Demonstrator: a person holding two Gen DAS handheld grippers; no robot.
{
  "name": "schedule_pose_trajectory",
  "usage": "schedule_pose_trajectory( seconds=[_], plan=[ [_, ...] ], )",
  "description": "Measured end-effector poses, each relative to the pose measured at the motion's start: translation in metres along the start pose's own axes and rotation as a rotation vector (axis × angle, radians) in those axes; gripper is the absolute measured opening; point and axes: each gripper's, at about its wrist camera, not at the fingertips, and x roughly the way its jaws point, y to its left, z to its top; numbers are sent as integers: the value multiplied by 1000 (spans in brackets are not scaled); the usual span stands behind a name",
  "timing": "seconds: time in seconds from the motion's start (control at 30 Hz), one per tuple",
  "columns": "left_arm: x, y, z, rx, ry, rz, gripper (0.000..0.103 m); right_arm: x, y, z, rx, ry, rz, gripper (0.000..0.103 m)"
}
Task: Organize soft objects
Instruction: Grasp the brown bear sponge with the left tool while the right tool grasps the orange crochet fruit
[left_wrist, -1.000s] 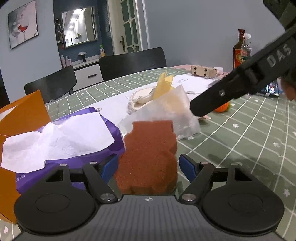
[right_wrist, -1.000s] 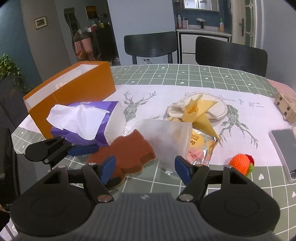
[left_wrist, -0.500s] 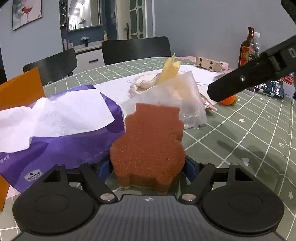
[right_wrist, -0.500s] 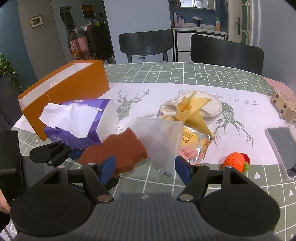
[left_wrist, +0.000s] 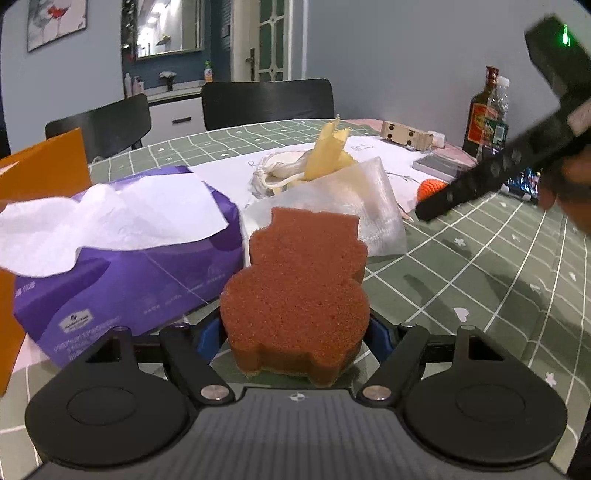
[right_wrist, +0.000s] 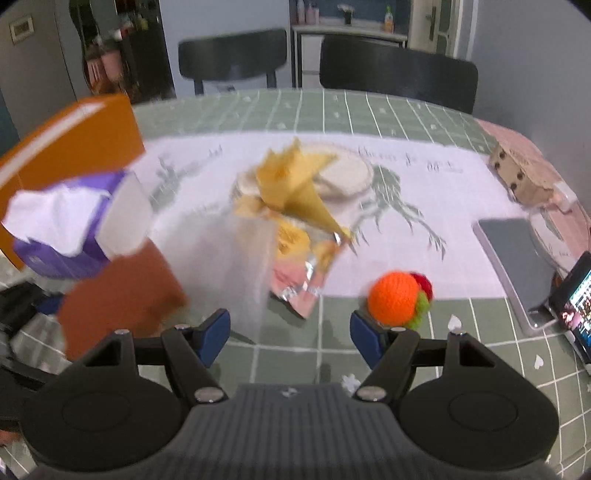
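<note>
Green checked table (left_wrist: 480, 266), 2 grippers at work.
Left gripper (left_wrist: 295, 334) grasps the brown sponge (left_wrist: 295, 295); right gripper (right_wrist: 290, 334) released, orange ball (right_wrist: 393, 299) just ahead.

- The brown bear-shaped sponge (left_wrist: 295, 295) covers both blue pads of the left gripper (left_wrist: 293, 338); whether they press its sides cannot be told.
- The orange cardboard box (left_wrist: 44, 166) runs off the left wrist view's left edge.
- A hand (left_wrist: 570, 192) at that view's right edge is dark, blurred and cut off.
- Labels on the dark glass bottle (left_wrist: 484, 110) are too small to read.
- Motion blur smears the right wrist view: the translucent white pouch (right_wrist: 236, 258) and purple tissue pack (right_wrist: 70, 229) lose their outlines.
- The small lit phone screen (right_wrist: 576, 299) is clipped by the right edge.
</note>
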Motion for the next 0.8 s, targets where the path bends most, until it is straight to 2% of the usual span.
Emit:
schedule_pose_trajectory(
  seconds=[0.17, 0.5, 0.67, 0.7, 0.73, 0.8],
  plan=[
    [-2, 2, -2, -2, 1, 3, 88, 8, -9, 0, -12, -6, -45, 72],
    [4, 3, -7, -14, 13, -1, 88, 25, -42, 3, 104, -74, -172, 76],
    [3, 2, -9, -12, 12, -4, 88, 44, -50, 4, 136, -48, -187, 70],
    [3, 2, -9, -11, 12, -4, 88, 47, -51, 4, 134, -38, -187, 63],
    [3, 2, -9, -10, 13, -3, 89, 50, -52, 4, 131, -28, -192, 52],
    [3, 1, -8, -7, 14, -2, 89, 53, -52, 2, 123, -11, -193, 51]
  ],
)
